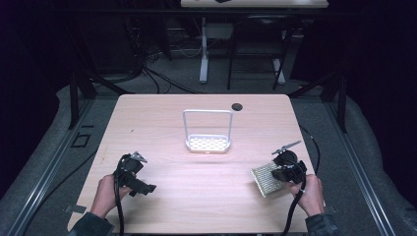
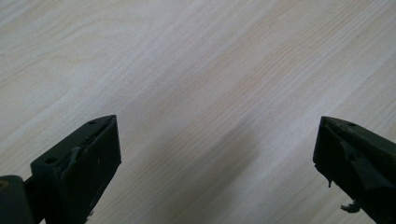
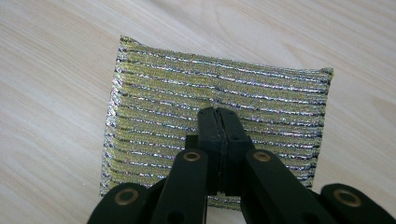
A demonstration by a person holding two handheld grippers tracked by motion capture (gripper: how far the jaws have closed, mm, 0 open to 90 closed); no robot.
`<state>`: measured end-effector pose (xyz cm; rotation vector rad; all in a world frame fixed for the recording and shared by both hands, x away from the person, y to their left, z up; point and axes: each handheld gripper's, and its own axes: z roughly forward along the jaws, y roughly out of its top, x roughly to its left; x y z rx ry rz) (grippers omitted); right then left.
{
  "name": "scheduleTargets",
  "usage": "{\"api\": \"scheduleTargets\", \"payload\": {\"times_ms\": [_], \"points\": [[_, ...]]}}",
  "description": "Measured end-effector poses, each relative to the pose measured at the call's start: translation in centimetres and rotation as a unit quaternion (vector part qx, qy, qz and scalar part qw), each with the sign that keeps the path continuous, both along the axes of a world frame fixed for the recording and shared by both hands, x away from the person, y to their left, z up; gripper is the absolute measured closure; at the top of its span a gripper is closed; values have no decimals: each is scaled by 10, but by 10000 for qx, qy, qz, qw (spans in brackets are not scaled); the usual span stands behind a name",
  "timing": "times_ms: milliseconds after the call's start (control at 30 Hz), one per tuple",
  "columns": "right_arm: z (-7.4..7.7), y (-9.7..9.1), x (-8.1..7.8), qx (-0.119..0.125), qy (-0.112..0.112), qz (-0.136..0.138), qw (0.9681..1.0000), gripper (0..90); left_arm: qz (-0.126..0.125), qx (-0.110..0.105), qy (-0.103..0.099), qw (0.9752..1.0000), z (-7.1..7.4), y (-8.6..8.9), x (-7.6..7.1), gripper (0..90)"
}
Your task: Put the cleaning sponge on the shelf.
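high view: the scouring pad (image 1: 266,179), a gold-and-silver woven rectangle, sits near the right front of the wooden table (image 1: 162,110), tilted, with its right edge at the right gripper (image 1: 284,173). the left gripper (image 1: 136,178) rests well apart on the left side. a white wire rack with a perforated tray (image 1: 208,132) stands near the table's middle, farther back.

left gripper view: the jaws stand spread wide over bare table (image 2: 196,70), nothing between them.

right gripper view: the right gripper (image 3: 218,114) has its jaws pressed together over the scouring pad (image 3: 154,116); it seems to pinch the pad's near edge, though the contact itself is hidden.

the pad looks light, soft and floppy, with a rough metallic weave that should not slip. an edge pinch will probably let it droop, so a grip nearer the middle of a long side seems steadier.
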<state>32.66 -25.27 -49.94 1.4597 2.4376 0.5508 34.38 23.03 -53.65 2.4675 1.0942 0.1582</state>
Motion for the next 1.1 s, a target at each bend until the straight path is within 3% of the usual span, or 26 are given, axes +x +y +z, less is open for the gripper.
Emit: {"api": "scheduleTargets", "payload": {"times_ms": [1100], "points": [[10,56,19,-7,-170,650,9977,897,42,32,-92,9999,0,-1,0,27]]}}
